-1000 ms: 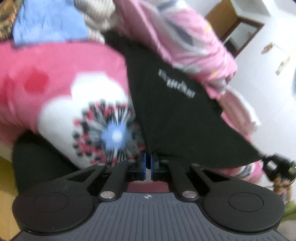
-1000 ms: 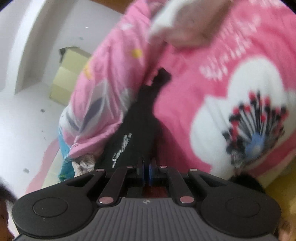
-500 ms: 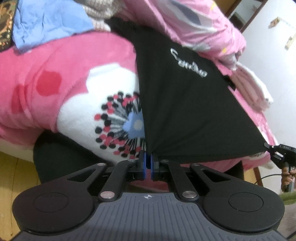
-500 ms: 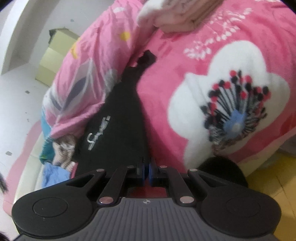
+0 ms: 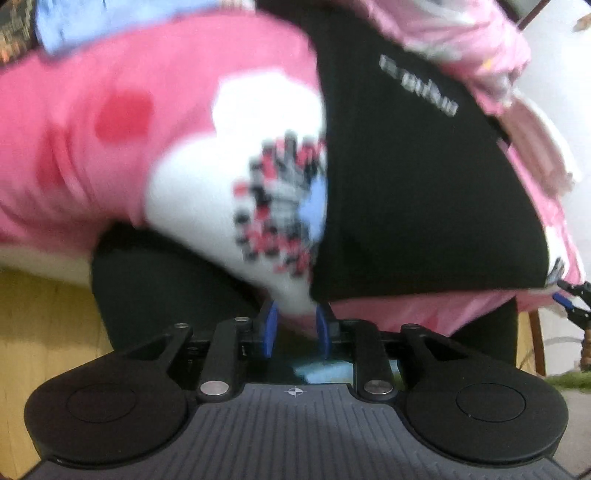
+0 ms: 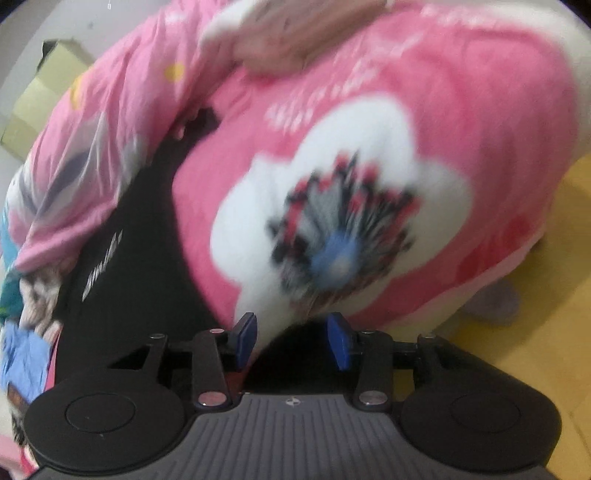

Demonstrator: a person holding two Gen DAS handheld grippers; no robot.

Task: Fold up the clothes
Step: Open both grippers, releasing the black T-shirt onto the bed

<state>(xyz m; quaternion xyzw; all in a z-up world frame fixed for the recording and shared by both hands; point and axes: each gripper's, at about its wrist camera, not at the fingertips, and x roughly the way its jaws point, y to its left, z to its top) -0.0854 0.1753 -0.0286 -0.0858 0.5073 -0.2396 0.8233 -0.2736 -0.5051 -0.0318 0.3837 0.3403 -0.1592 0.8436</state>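
A black garment (image 5: 406, 184) with grey lettering lies spread on a pink blanket (image 5: 110, 122) that has a big white flower print. My left gripper (image 5: 295, 328) is open, its blue pads (image 5: 271, 328) apart just below the garment's near corner and holding nothing. At the garment's far right corner the other gripper's tip (image 5: 569, 299) shows. In the right wrist view the same black garment (image 6: 140, 240) runs away along the left, beside the flower print (image 6: 332, 240). My right gripper (image 6: 291, 339) is open, its pads wide apart at the blanket's edge. Both views are motion-blurred.
Behind the garment a pink patterned quilt (image 5: 461, 37) is bunched up, with a blue cloth (image 5: 92, 22) at the back left. A pale folded cloth (image 6: 280, 33) lies at the blanket's far end. Yellow floor (image 6: 554, 332) runs below the bed edge; a pale box (image 6: 37, 103) stands beyond.
Both grippers, shut on the black garment's corners half a second ago, have opened and let go. The garment now rests on the blanket.
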